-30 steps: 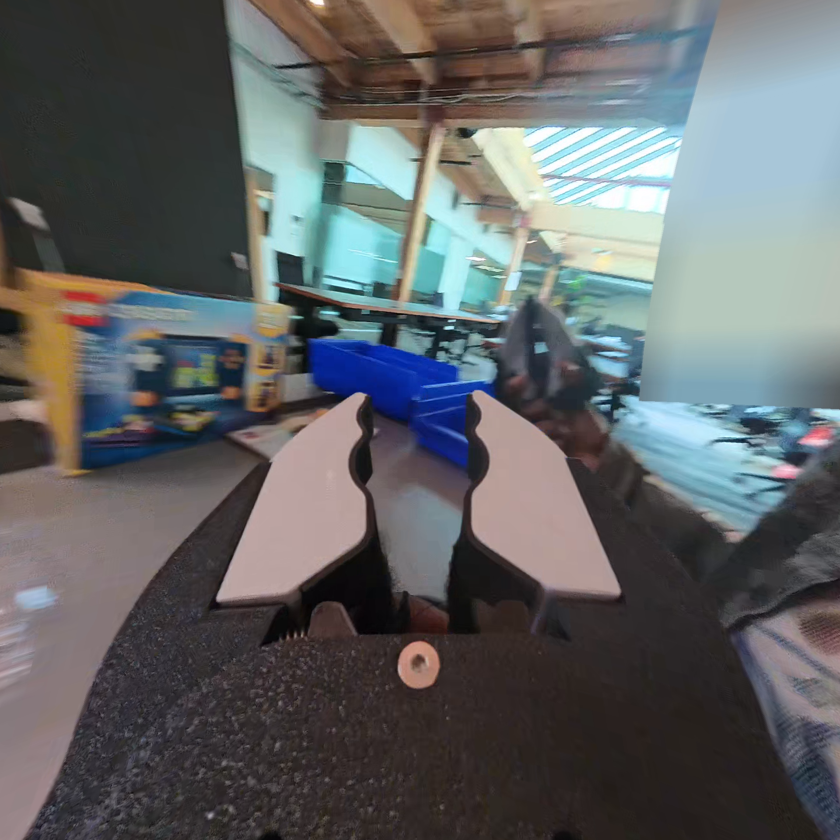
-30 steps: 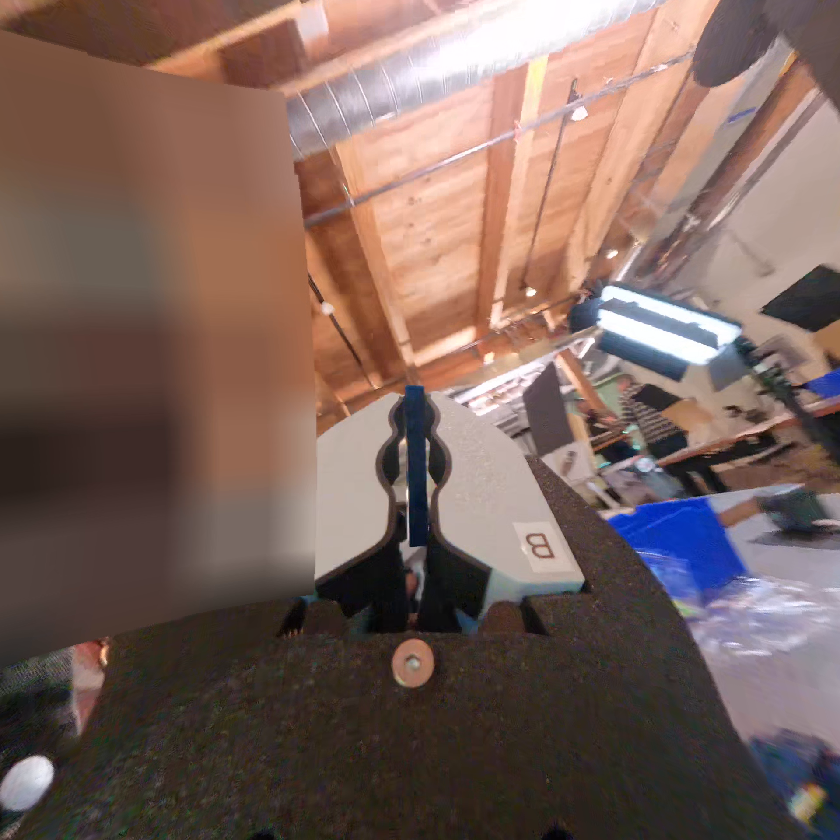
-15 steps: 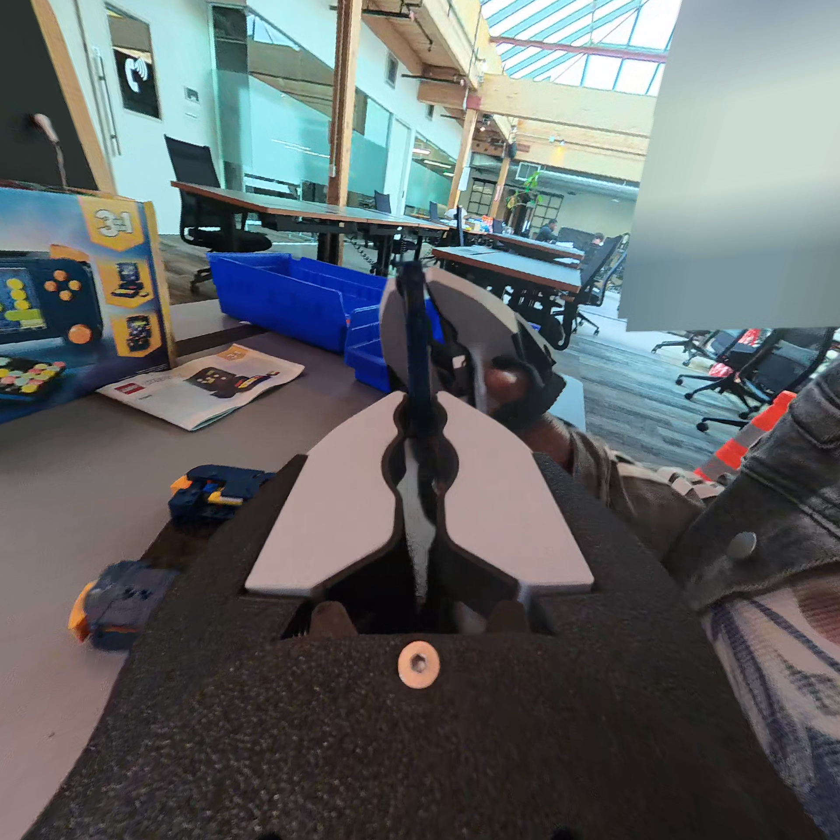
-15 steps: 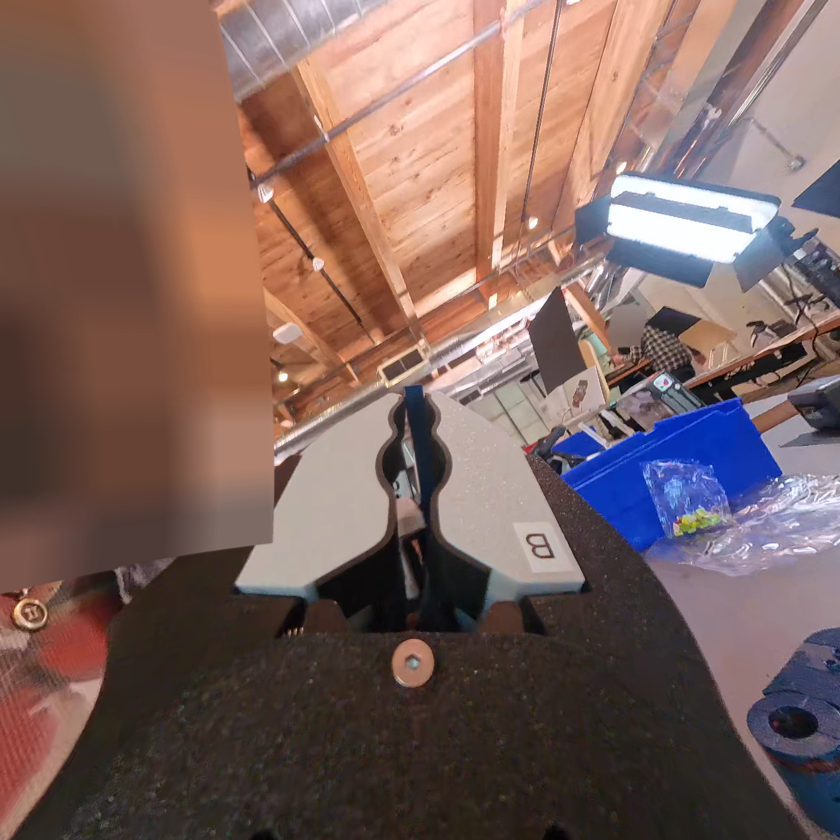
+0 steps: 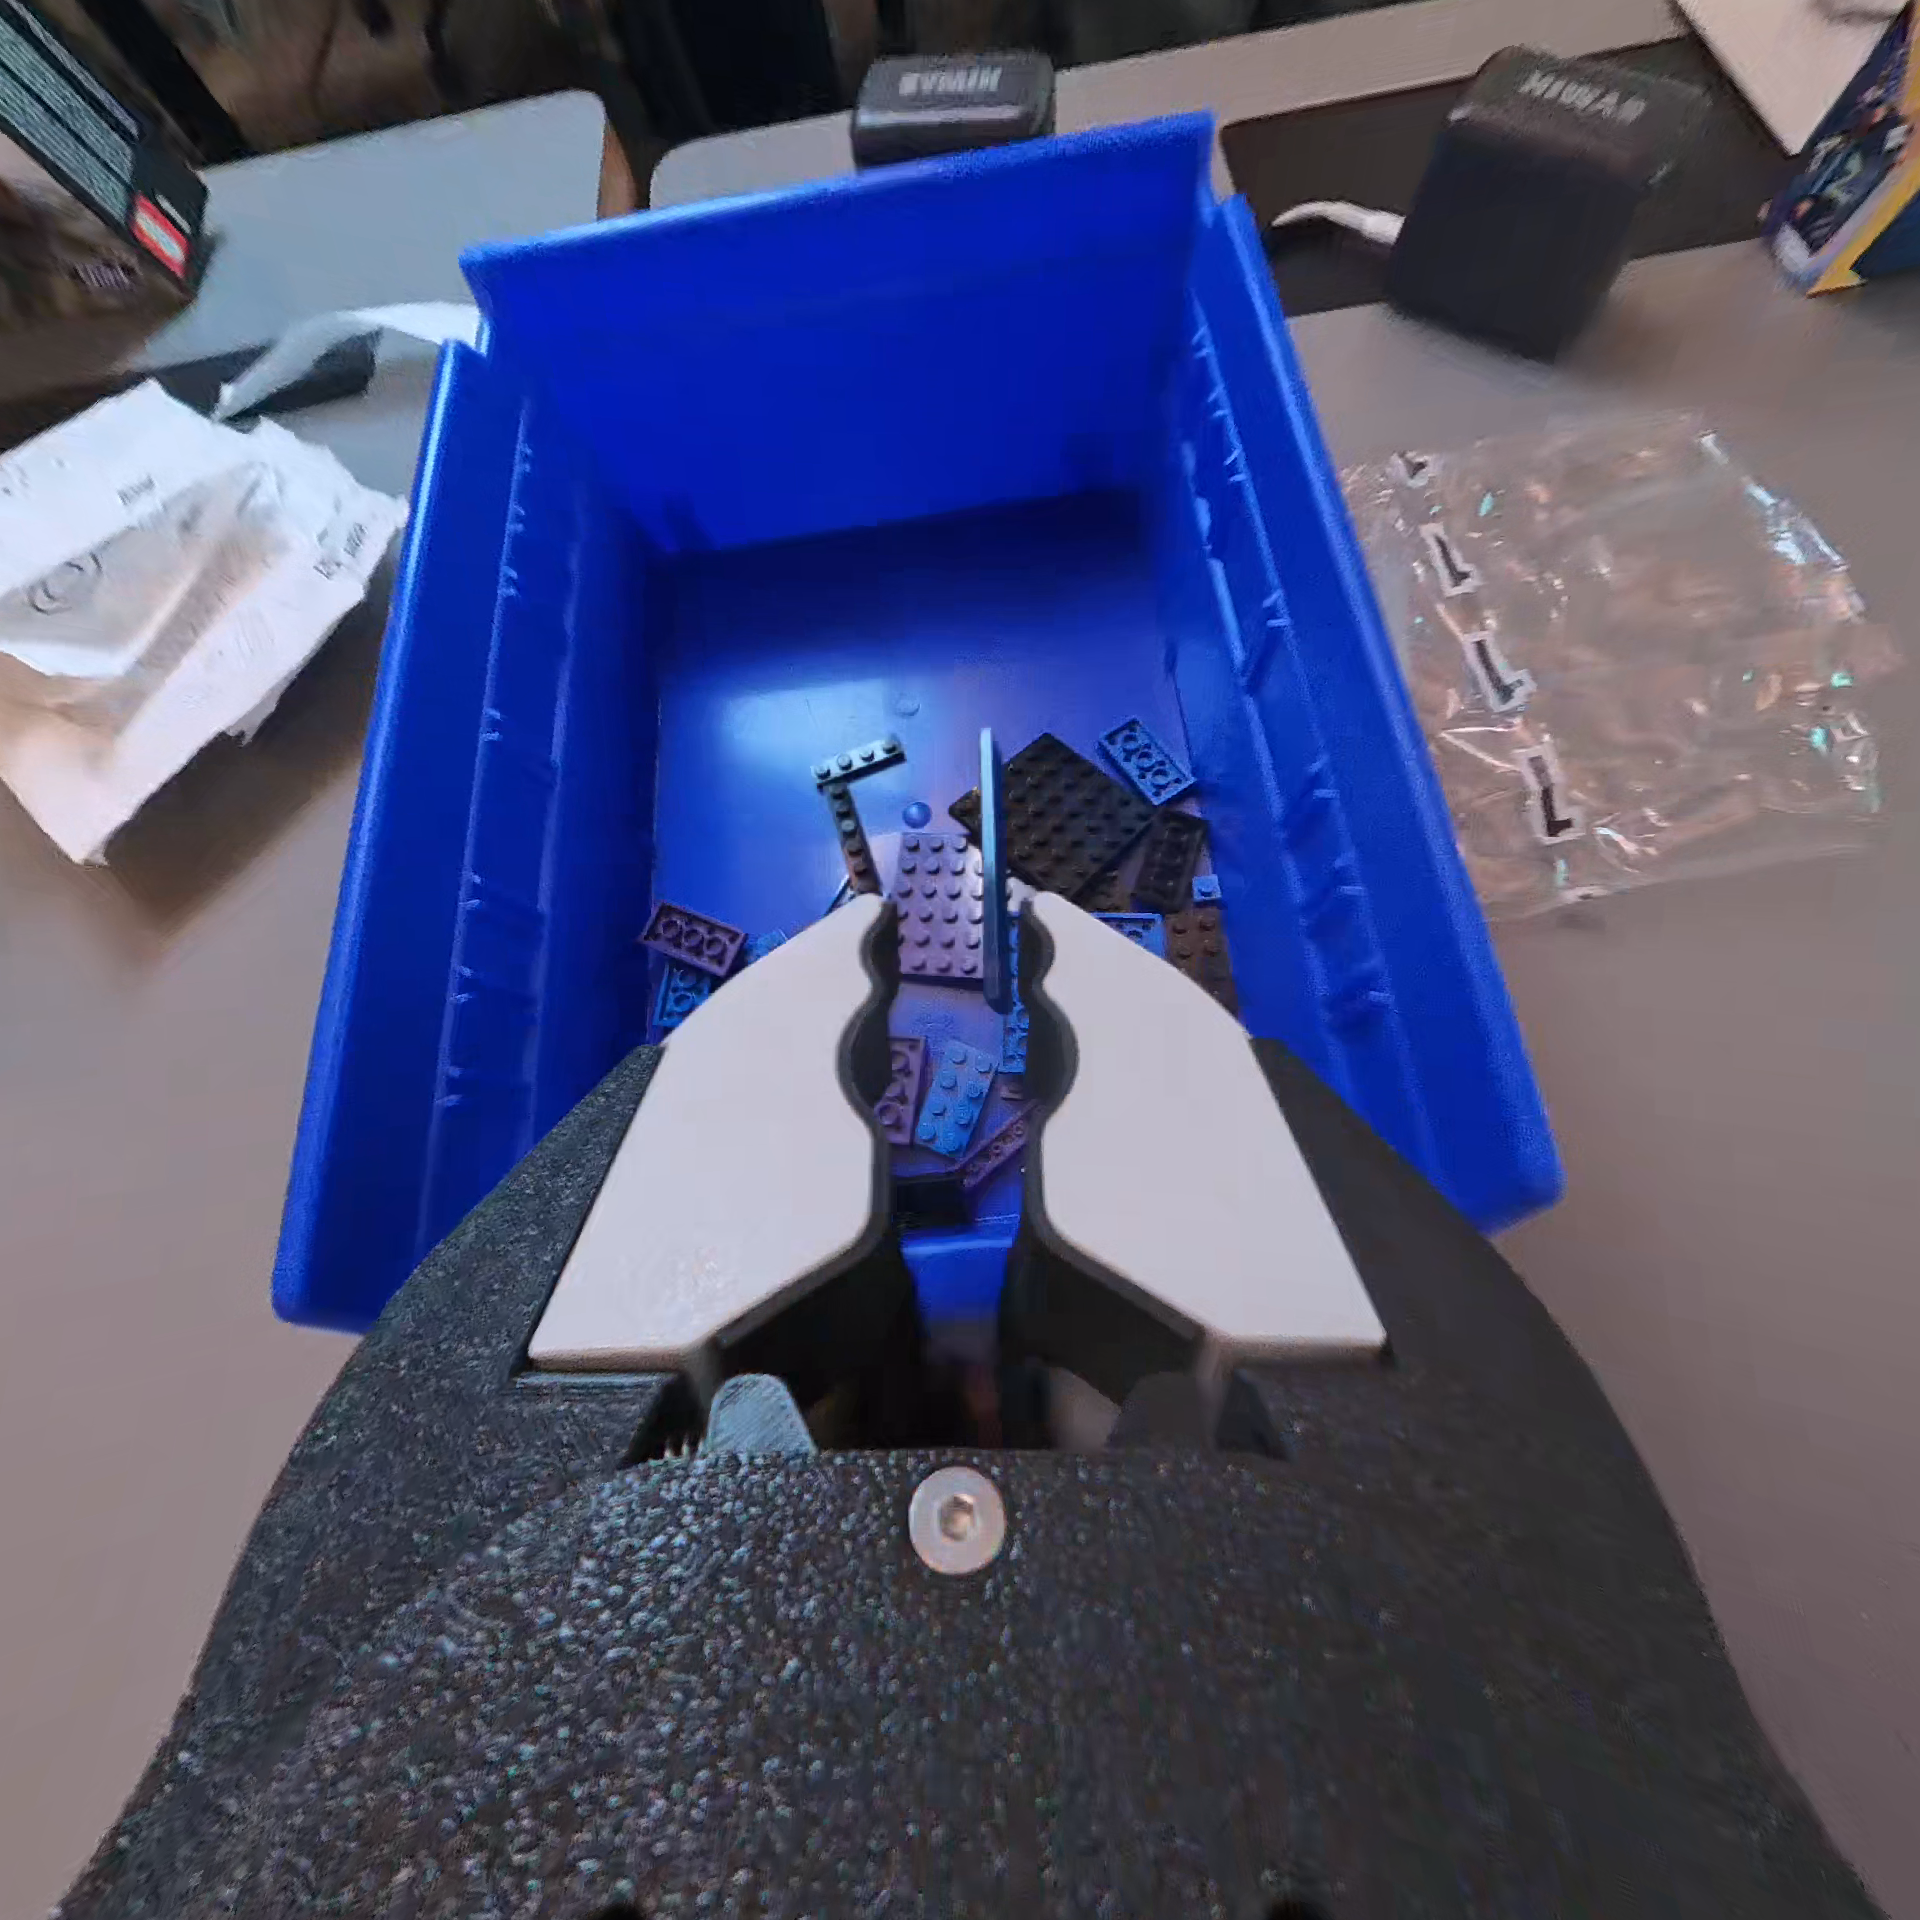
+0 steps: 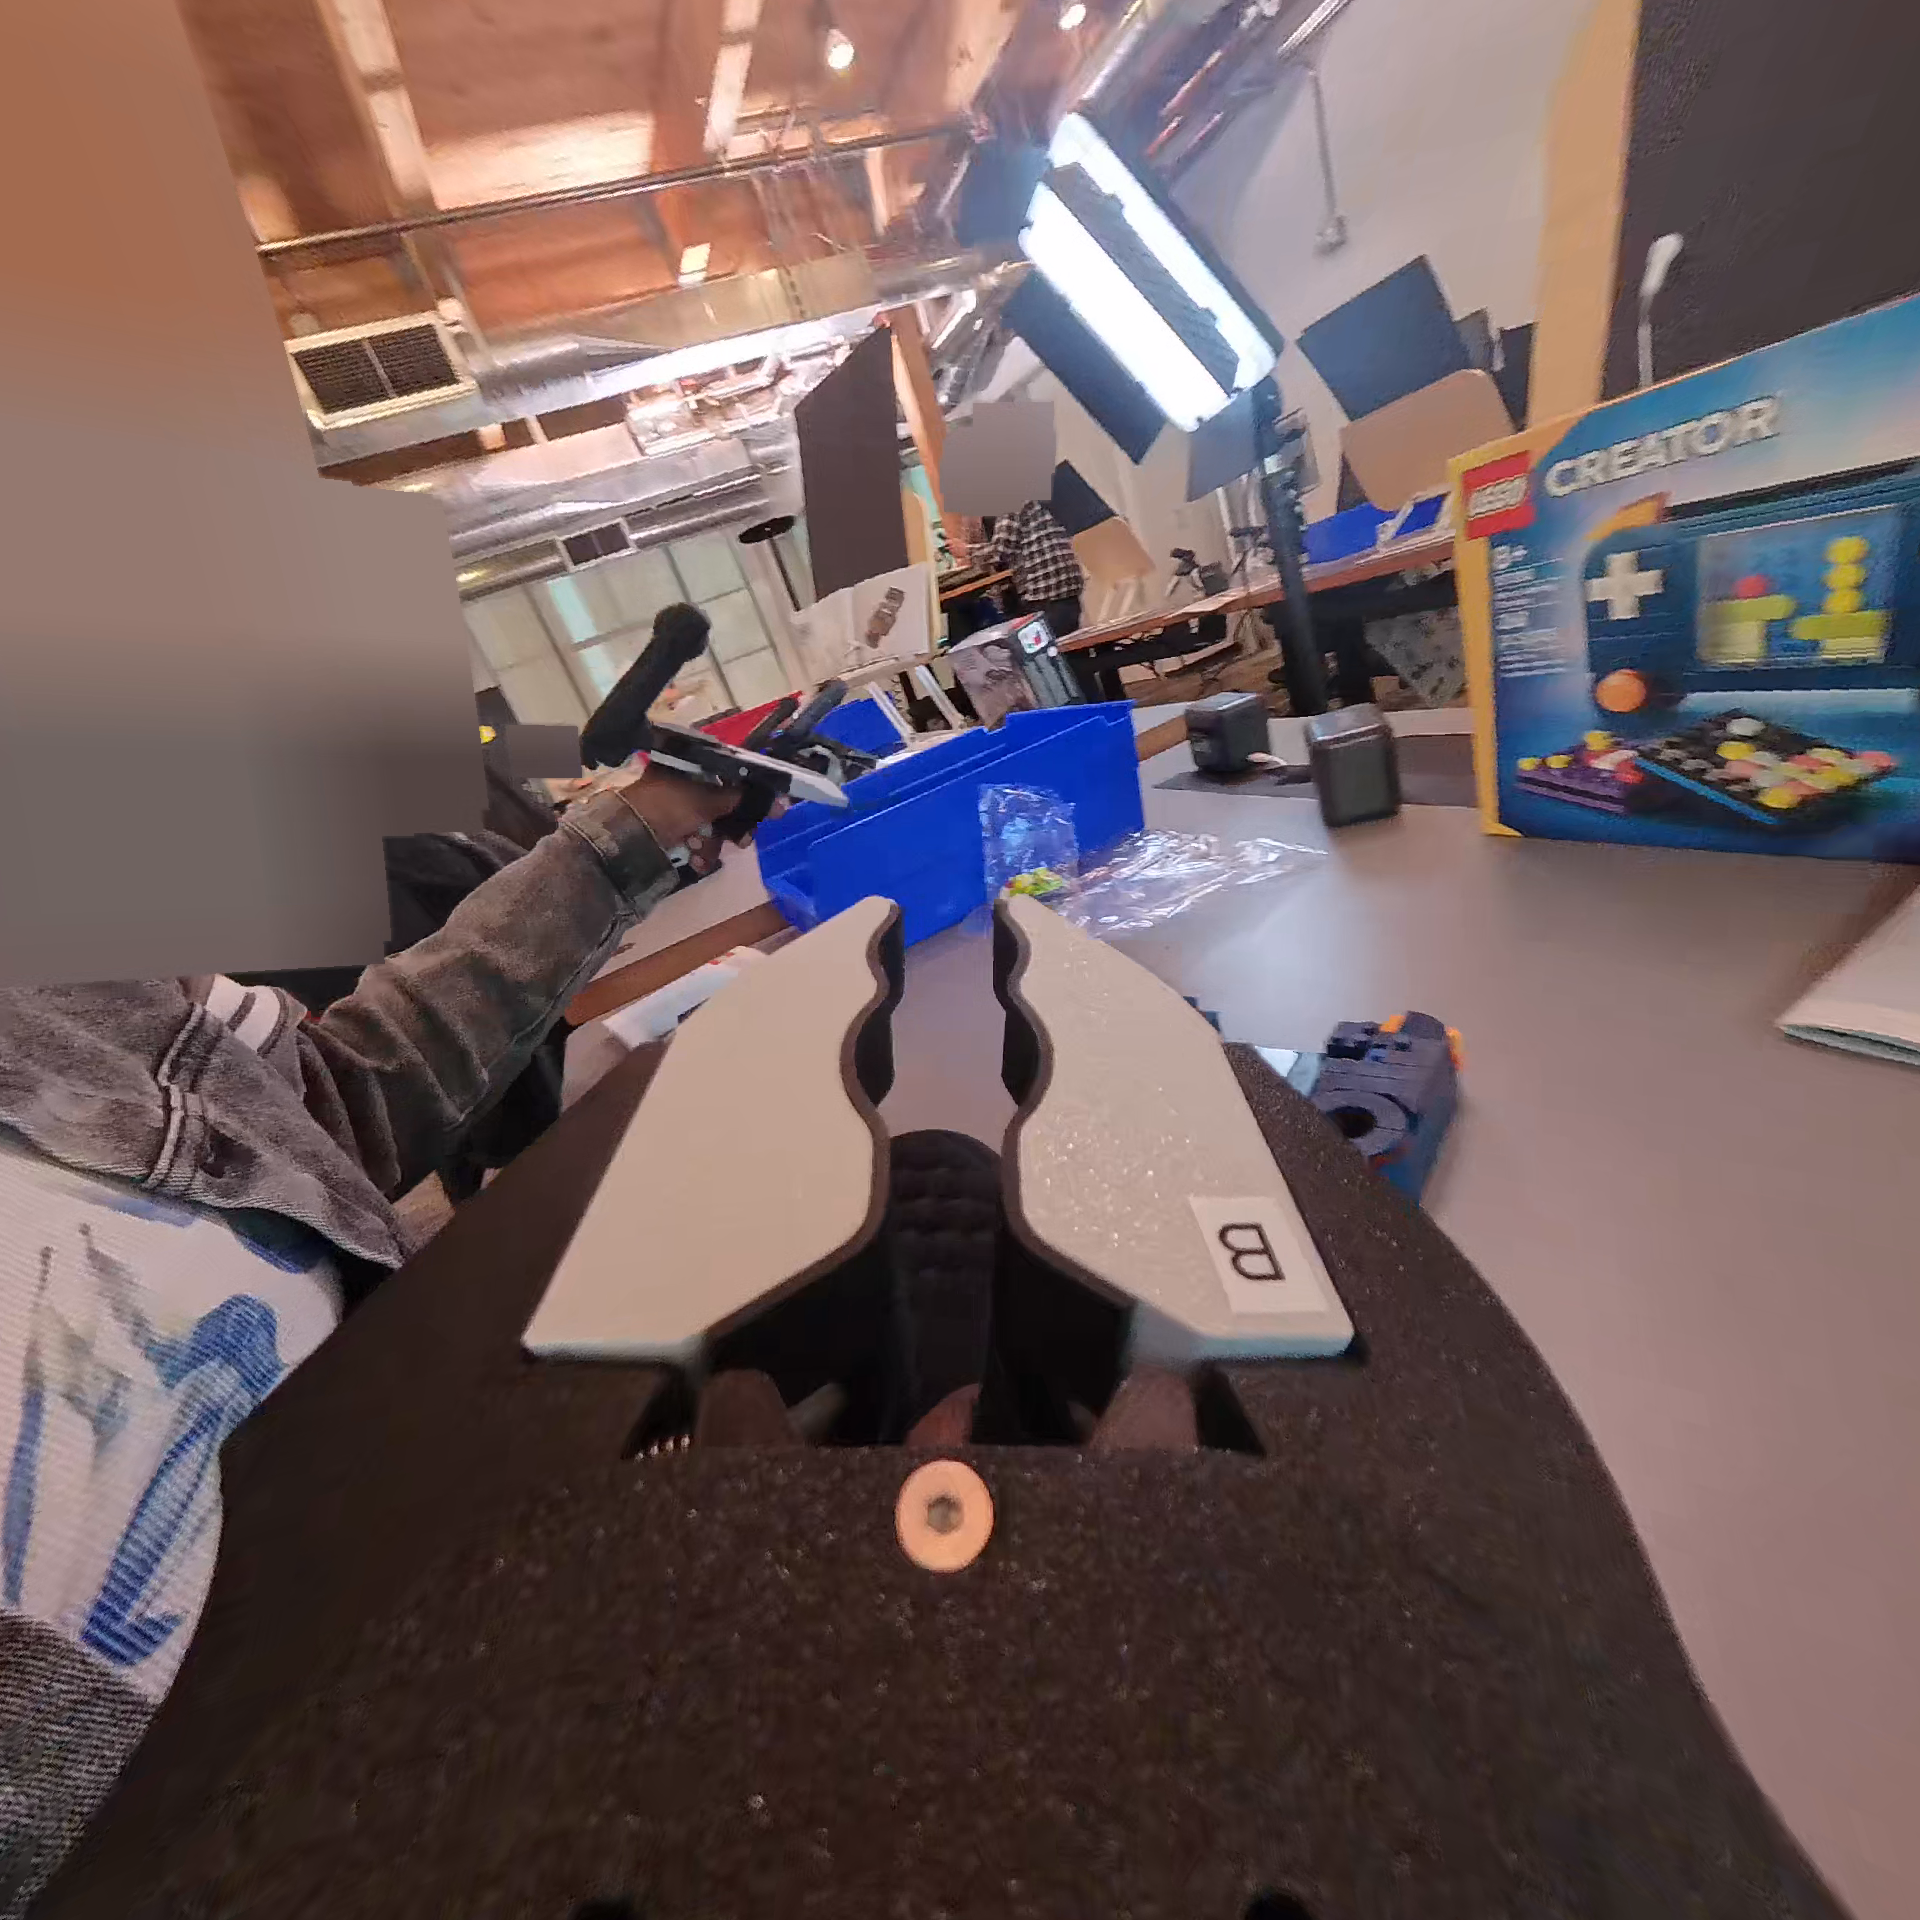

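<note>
Over the deep blue plastic bin (image 5: 582, 727), the left gripper (image 5: 956, 920) hangs parted beside a thin, stiff-looking blue plate (image 5: 995, 873) standing edge-on, best pinched across its flat faces, while the right gripper (image 6: 945, 920) gapes empty.

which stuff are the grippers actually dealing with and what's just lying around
In use: left gripper, open over blue bin; thin blue plate between its jaws; loose bricks.
Lying about: plastic bag, crumpled paper, toy box; right gripper open, empty.

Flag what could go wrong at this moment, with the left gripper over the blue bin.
1. The thin blue plate stands edge-on against one finger of the left gripper, jaws apart; it may fall crooked into the blue bin.
2. The right gripper, open and empty, points near the brick assembly and could nudge it.
</note>
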Tool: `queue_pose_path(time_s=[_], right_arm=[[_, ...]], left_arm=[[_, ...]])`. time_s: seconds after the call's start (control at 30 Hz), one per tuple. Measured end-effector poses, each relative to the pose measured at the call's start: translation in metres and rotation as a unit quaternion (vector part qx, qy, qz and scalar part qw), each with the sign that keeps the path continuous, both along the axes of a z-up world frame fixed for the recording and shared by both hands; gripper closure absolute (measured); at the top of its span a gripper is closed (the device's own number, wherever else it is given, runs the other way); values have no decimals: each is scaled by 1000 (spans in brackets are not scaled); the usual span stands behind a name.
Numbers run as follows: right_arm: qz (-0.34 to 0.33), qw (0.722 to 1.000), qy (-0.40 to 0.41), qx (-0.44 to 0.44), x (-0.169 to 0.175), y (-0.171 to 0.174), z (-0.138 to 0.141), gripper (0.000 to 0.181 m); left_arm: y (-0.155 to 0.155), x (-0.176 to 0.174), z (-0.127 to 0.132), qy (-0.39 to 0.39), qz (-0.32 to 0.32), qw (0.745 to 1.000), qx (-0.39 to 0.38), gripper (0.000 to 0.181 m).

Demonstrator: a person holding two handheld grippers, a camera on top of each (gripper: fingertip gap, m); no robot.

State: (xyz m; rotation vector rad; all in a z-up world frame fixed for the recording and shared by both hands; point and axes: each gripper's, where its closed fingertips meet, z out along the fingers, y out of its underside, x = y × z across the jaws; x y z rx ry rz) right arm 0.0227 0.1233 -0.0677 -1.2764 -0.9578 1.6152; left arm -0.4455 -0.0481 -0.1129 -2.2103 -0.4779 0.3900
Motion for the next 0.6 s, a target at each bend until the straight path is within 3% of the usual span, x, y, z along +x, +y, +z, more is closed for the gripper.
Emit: queue_pose_path(time_s=[0.1, 0.27, 0.33, 0.47, 0.53, 0.6], right_arm=[[-25, 999, -14, 19, 15, 10, 3, 162], [-5, 986, -142, 87, 32, 9, -22, 148], [27, 964, -236, 118, 37, 1, -51, 140], [95, 889, -423, 151, 50, -21, -119, 139], [110, 858, -485, 128, 56, -31, -139, 139], [113, 850, -505, 93, 56, -42, -145, 139]], left_arm=[[3, -7, -6, -13, 13, 1000, 5, 140], [9, 13, 11, 44, -6, 998, 39, 135], [16, 39, 27, 82, -36, 993, 82, 134], [30, 109, 47, 153, -112, 970, 154, 141], [33, 141, 45, 163, -134, 964, 160, 142], [37, 177, 39, 148, -170, 958, 176, 143]])
